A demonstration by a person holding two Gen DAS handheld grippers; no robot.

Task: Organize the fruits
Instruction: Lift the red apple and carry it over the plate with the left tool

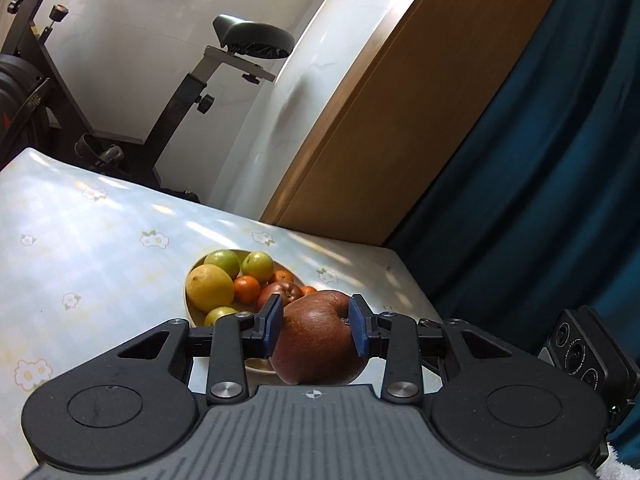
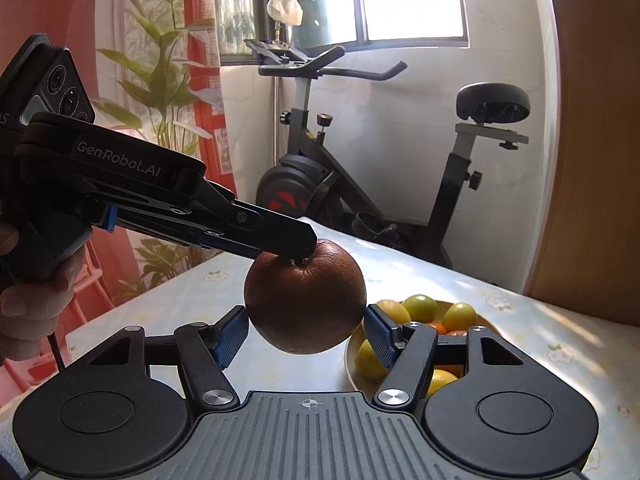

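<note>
Left hand-held gripper [image 1: 314,328]: partly closed, its blue pads clenched on the large round brownish-red apple [image 1: 320,340] from both sides, near the stem end; this reads as a firm pinch carrying the fruit clear of the desk.
Right hand-held gripper [image 2: 306,334]: wider set, its blue pads against the apple's lower flanks; likely a second hold to steady a heavy, smooth fruit.
Apple's place: in the air above the pale floral-print desk [image 1: 80,240], near and just right of the bowl in the left wrist view.
Shallow cream bowl [image 1: 188,280]: beyond the apple, holding a yellow lemon [image 1: 209,287], green round fruits, small oranges and a red apple; probably the collecting place.
Far: black exercise bike [image 2: 360,184].
</note>
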